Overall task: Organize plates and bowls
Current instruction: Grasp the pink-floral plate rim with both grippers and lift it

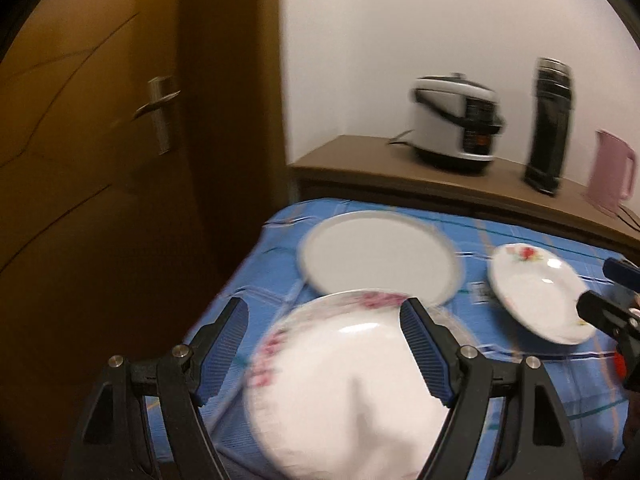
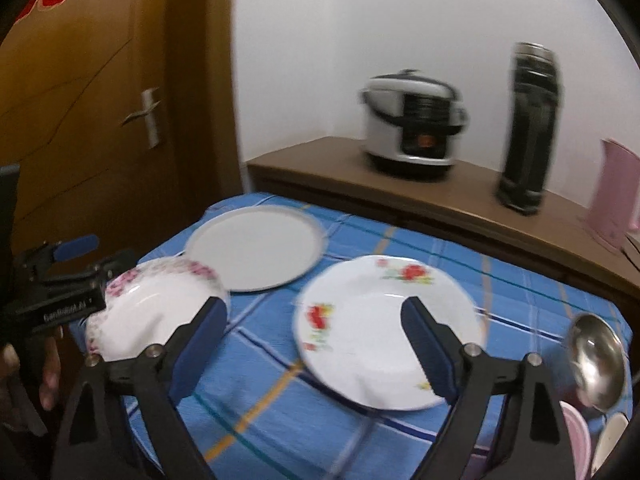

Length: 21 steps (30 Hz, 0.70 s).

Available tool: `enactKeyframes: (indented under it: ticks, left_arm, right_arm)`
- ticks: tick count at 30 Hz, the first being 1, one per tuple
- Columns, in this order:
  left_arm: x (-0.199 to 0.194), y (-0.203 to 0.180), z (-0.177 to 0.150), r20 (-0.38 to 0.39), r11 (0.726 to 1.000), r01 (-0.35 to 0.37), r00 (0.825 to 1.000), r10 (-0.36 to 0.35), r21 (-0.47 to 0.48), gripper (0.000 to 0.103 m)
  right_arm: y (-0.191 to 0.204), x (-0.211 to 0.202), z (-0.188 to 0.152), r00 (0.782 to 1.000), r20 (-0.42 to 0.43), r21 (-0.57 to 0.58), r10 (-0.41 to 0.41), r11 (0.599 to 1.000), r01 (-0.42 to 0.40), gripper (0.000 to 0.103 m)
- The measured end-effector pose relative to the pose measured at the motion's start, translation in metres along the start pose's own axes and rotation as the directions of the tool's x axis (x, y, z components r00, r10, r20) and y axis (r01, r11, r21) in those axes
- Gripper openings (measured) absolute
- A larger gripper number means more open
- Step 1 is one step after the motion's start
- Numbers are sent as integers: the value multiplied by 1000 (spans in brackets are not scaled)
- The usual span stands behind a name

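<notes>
Corner of a small room, with a white wall and a brown wooden door (image 1: 100, 200) bearing a metal handle (image 1: 158, 110) at left. Along the wall, a low wooden sideboard (image 2: 320, 164) carrying a white-and-black rice cooker (image 2: 412, 120), a tall black flask (image 2: 528, 128) and, at far right, a pink jug (image 2: 616, 196). In front of it, a table under a blue checked cloth (image 2: 280, 360).

On the cloth, toward the far left corner, a plain round tray (image 2: 256, 252) with a grey rim, lying flat. At its near edge, a white pink-flowered plate (image 1: 340, 380), blurred. Impossible to tell whether flat on the cloth or lifted.

Left gripper (image 1: 326, 302) with jaws set wide apart, one blue pad to either side of the pink-flowered plate, the right-hand pad overlapping its rim, neither pad seen pressing on it. In the right wrist view, part of a person's hand (image 2: 50, 376) below this gripper's body.

Further right, well apart from the tray, a white red-flowered plate (image 2: 372, 332) on the cloth. Right gripper (image 2: 315, 300) with jaws also standing apart, reaching over the near side of this plate. From the left wrist view, its fingers just at the plate's right rim. Contact not clear through the blur.

At the table's right edge, a shiny steel bowl (image 2: 596, 364), tipped up. Below it, pink and pale rims of other dishes (image 2: 576, 440), only partly in view.
</notes>
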<state>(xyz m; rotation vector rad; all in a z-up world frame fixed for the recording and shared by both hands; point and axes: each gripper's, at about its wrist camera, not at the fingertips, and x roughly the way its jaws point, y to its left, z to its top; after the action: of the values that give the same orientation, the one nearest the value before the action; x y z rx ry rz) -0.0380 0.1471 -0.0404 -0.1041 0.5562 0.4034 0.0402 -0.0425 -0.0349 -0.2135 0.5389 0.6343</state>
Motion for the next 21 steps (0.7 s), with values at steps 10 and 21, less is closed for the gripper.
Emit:
enactKeyframes:
  ticks: [10,21]
  left_arm:
    - [18,38,-29,-95,997,-14,995,7,-73,80]
    - [29,35,-42,-137,994,47,989,-61,-103,56]
  right_arm:
    - [47,53,1,982,-153,-71,108,990,-120,60]
    - [57,75,-8,953,-271,-73,134,985,-159,39]
